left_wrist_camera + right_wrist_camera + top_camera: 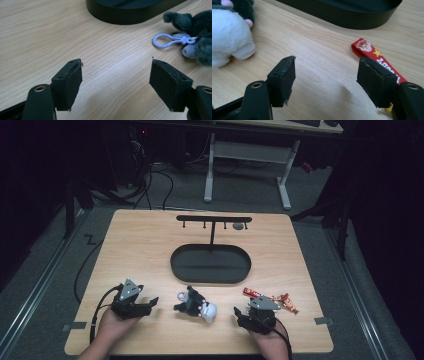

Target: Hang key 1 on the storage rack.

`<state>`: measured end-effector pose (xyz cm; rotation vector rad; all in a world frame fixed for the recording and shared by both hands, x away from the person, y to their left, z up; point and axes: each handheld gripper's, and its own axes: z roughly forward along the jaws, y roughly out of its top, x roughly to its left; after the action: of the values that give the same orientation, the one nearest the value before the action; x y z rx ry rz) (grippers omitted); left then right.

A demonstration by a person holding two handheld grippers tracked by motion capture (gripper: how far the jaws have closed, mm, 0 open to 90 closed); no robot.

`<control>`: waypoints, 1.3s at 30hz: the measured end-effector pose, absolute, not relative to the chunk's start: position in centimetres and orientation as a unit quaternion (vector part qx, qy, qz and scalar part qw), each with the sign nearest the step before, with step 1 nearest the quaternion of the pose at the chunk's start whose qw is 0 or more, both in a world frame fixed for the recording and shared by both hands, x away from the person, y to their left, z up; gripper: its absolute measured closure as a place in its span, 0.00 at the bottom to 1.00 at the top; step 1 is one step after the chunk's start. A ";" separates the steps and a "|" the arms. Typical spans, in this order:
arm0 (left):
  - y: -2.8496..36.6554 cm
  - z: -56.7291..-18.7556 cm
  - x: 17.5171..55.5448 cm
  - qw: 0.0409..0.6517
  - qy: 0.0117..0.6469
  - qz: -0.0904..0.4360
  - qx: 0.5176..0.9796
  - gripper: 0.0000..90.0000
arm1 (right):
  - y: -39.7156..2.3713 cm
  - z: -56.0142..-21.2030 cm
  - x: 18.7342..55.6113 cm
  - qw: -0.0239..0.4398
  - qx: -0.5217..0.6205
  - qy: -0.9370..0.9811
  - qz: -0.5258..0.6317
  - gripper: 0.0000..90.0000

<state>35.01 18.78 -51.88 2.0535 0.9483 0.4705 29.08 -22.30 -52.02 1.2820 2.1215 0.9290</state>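
A: How do the jaws of the left gripper (142, 303) stand?

B: Wide apart and released. In the left gripper view only bare wood of the bench (50, 30) lies between the two black pads, and nothing touches them. The gripper sits near the bench's near edge, toward its near left corner.

A: And the right gripper (239, 312)?

B: Also parted, with bare wood between the pads and nothing clamped. It rests near the near edge, right of the middle. In the right gripper view a red strap (372, 53) lies on the bench just beyond one pad; whether that pad touches it I cannot tell.

A: Where is the plush toy?

B: The plush keychain toy (197, 305) lies on the bench between the two grippers, close to the near edge, apart from both. It is dark grey with a white part, and a pale lilac clip loop (165, 41) sticks out of it toward the left gripper.

A: Any writing?

B: The red strap carries a cartoon face in a brown hat, a yellow star and white letters, partly hidden by the pad, so I cannot read them.

A: Anything else on the bench?

B: A black oval tray (210, 270) at the middle, with a black hook stand (214, 220) rising from it toward the far edge.
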 end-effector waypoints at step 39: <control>18.8 -51.7 34.9 0.408 0.366 0.184 0.816 0.30 | -22.1 -51.6 28.8 0.194 0.470 0.806 0.303 0.32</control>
<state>34.92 18.85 -51.69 2.0554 0.9228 0.4627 28.82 -22.08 -51.56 1.3184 2.2591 0.8503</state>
